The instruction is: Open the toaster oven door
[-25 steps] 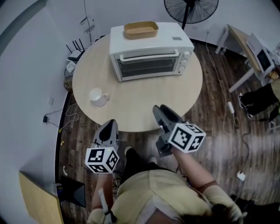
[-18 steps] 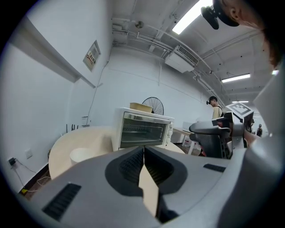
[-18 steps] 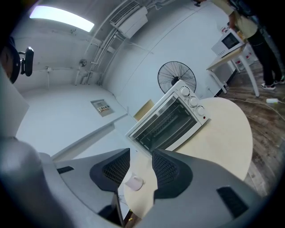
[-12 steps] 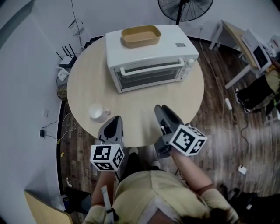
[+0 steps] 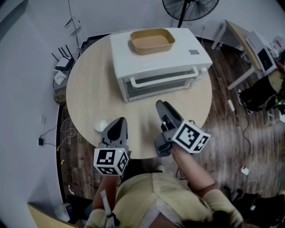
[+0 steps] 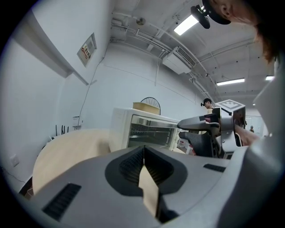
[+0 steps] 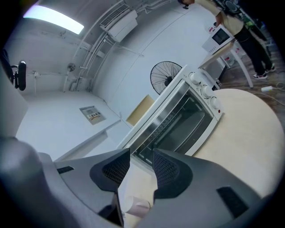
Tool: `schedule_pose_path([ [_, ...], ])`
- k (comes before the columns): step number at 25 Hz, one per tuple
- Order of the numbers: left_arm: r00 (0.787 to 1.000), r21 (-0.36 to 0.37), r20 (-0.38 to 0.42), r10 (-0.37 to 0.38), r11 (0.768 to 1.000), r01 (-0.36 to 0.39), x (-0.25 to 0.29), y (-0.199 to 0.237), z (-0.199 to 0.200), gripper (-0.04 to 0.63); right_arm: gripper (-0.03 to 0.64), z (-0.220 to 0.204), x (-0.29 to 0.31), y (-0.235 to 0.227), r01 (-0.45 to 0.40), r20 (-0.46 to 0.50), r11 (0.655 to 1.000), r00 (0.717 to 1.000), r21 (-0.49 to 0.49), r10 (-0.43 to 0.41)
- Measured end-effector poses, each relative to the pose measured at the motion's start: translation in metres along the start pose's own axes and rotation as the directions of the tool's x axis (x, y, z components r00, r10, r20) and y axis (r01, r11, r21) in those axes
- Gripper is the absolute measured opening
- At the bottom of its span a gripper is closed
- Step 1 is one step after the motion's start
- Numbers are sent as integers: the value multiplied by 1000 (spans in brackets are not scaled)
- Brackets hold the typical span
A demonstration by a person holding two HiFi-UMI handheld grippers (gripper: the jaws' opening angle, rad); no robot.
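Note:
The white toaster oven [image 5: 156,60] stands at the far side of the round table [image 5: 89,89], its glass door [image 5: 162,84] closed and the bar handle [image 5: 165,79] along the door's top. My left gripper [image 5: 117,123] hovers over the table's near edge, shut and empty; its own view shows the oven [image 6: 147,130] ahead past its jaws [image 6: 143,150]. My right gripper [image 5: 161,107] is nearer the oven, a short way in front of the door, open a little with nothing between its fingers [image 7: 141,156]. The oven door [image 7: 178,122] fills the right gripper view.
A wooden tray [image 5: 151,41] lies on the oven's top. A white mug [image 5: 100,125] sits on the table just left of my left gripper, partly hidden by it. A standing fan [image 5: 191,6] is behind the oven, a desk [image 5: 247,38] at the right, routers and cables [image 5: 60,64] on the left floor.
Both grippers have come forward from beyond the near edge to over the table, closer to the oven. The mug now sits right beside the left gripper.

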State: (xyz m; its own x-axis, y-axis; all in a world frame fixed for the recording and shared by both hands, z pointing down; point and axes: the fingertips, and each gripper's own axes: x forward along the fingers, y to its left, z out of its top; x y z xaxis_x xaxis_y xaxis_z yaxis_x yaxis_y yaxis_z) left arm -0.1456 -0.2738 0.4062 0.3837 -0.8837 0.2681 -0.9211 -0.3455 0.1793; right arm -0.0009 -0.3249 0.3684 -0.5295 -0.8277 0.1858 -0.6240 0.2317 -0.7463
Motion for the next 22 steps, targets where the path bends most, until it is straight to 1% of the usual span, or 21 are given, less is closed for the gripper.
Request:
schedule_pose_path([
  [10, 999, -8, -12, -37, 999, 37, 23, 19, 4, 5, 137, 13, 38, 1, 22, 29, 996, 999, 88, -24],
  [16, 998, -8, -10, -61, 998, 61, 33, 24, 7, 5, 138, 15, 56, 4, -1, 36, 986, 999, 169, -5],
  [20, 998, -7, -10, -66, 998, 66, 37, 30, 9, 5, 138, 14, 68, 7, -31, 38, 968, 999, 249, 22],
  [22, 998, -7, -11, -66, 998, 66, 37, 32, 9, 5, 138, 15, 72, 9, -42, 44, 962, 999, 270, 31],
])
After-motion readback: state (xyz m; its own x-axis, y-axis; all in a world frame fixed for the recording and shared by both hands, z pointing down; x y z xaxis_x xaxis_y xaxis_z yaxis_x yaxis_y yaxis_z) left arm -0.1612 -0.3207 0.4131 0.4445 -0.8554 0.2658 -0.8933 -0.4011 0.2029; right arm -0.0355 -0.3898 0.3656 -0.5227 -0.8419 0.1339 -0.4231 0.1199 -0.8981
